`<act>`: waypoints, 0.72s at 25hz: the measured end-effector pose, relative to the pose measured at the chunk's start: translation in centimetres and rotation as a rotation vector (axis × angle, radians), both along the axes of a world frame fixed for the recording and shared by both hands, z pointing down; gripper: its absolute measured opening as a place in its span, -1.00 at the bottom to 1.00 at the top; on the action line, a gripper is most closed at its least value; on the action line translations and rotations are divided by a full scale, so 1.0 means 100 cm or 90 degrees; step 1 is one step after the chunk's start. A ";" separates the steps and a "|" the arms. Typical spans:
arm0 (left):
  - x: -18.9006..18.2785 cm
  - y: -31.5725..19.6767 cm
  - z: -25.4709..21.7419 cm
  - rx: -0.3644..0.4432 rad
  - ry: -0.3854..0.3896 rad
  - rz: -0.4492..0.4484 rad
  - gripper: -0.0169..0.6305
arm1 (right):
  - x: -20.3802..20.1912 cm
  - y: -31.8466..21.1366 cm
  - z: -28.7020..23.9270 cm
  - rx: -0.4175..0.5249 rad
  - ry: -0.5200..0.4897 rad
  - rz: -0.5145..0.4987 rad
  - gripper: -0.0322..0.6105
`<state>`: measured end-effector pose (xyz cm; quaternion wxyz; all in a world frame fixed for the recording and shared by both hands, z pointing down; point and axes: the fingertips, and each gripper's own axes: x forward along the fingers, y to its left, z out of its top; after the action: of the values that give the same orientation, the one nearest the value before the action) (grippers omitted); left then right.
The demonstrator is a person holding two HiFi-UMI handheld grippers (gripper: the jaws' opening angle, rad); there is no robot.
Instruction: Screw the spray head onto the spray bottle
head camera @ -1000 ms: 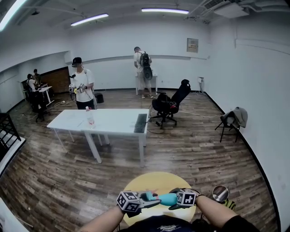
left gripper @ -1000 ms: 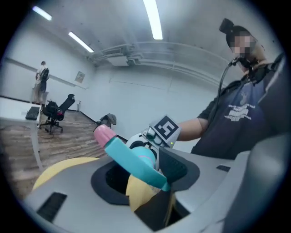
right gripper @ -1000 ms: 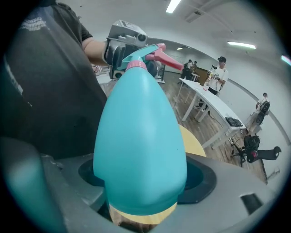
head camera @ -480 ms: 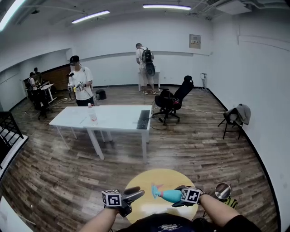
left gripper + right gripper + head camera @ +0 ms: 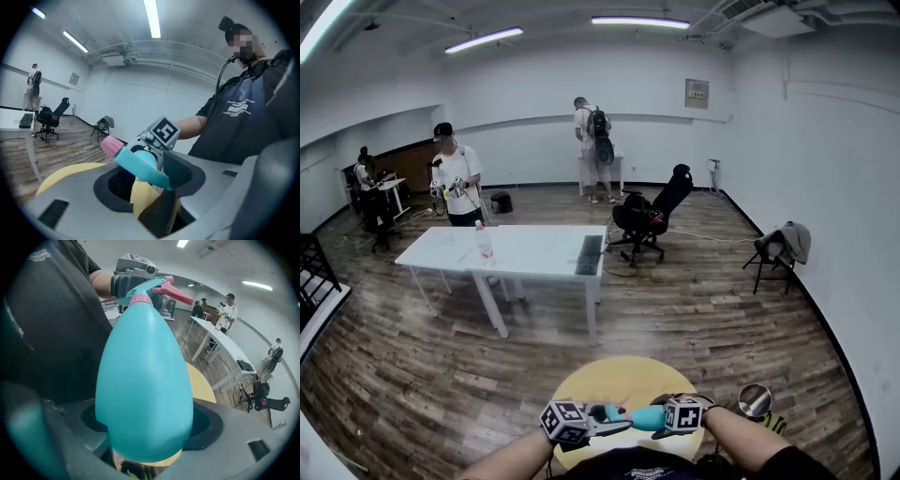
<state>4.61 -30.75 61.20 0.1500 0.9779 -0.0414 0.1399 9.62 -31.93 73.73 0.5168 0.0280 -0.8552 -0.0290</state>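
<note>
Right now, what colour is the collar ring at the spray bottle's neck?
Pink; the collar ring shows best in the right gripper view.

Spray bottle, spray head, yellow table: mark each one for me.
spray bottle [image 5: 145, 380]: right gripper view, middle of its teal body.
spray head [image 5: 139, 166]: left gripper view, on its teal bar.
yellow table [image 5: 628, 373]: head view, bare far part of the top.

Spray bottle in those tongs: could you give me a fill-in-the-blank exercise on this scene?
1. The right tongs grip the ___ spray bottle.
2. The spray head, between the left tongs, has a ___ nozzle.
3. Beneath them stands a round ___ table.
Missing words: teal; pink; yellow.
The left tongs have just been closing on that head.
</note>
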 end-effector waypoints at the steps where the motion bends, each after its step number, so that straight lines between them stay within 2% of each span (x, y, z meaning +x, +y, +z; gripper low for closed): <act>1: 0.000 -0.002 -0.001 -0.017 0.013 -0.011 -0.29 | -0.001 0.000 0.000 -0.005 -0.010 0.003 0.43; 6: -0.024 -0.017 -0.012 -0.146 0.133 -0.122 -0.23 | -0.012 -0.005 -0.009 -0.031 -0.055 0.033 0.42; 7: -0.036 -0.022 -0.013 -0.167 0.167 -0.149 -0.01 | -0.010 -0.008 -0.006 -0.032 -0.055 0.045 0.42; 9: -0.069 -0.032 -0.014 -0.205 0.228 -0.213 0.02 | -0.002 -0.014 0.001 -0.038 -0.055 0.079 0.42; 11: -0.100 -0.045 -0.011 -0.230 0.260 -0.275 0.03 | 0.008 -0.018 0.003 -0.042 -0.055 0.105 0.42; 13: -0.115 -0.055 -0.010 -0.245 0.268 -0.307 0.04 | 0.011 -0.021 0.001 -0.037 -0.050 0.108 0.42; 14: -0.113 -0.056 -0.009 -0.246 0.260 -0.306 0.03 | 0.009 -0.022 -0.001 -0.031 -0.047 0.102 0.42; 16: -0.091 -0.052 -0.007 -0.230 0.216 -0.265 0.04 | -0.003 -0.020 -0.006 -0.016 -0.044 0.078 0.42; 18: -0.054 -0.038 -0.007 -0.176 0.150 -0.184 0.03 | -0.017 -0.018 -0.008 -0.002 -0.039 0.051 0.42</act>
<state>-0.74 -34.55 60.53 0.3050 0.9414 -0.1435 0.0062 7.90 -33.72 72.95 0.4913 0.0621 -0.8687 -0.0061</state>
